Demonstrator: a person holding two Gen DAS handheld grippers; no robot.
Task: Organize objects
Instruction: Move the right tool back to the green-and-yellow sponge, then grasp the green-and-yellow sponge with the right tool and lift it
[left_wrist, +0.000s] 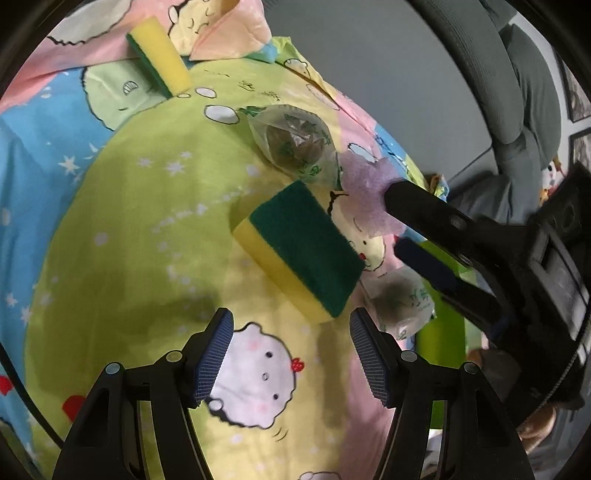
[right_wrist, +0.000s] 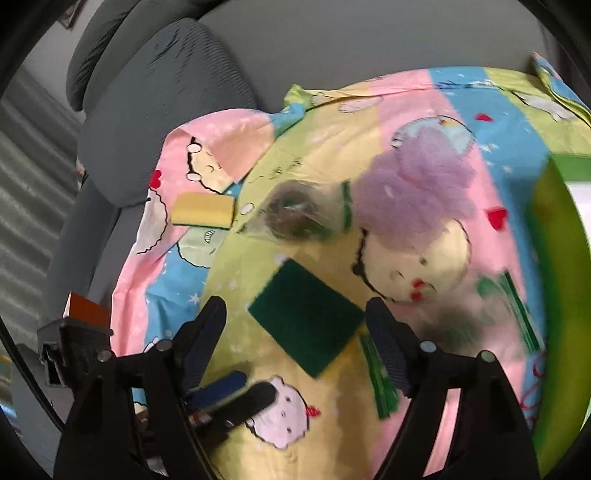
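Both cameras ride on the hand-held grippers and look steeply down along their fingers at a cartoon-printed bedsheet in pink, blue and green (left_wrist: 147, 229), from close above. The left wrist view faces across the sheet toward a grey wall, with the right gripper (left_wrist: 393, 225) entering from its right edge. The right wrist view faces a grey upholstered chair (right_wrist: 147, 92). Both views share the green-topped yellow rectangular sponge (left_wrist: 306, 251) (right_wrist: 306, 314) and the fluffy lilac mesh puff (left_wrist: 365, 188) (right_wrist: 417, 184).
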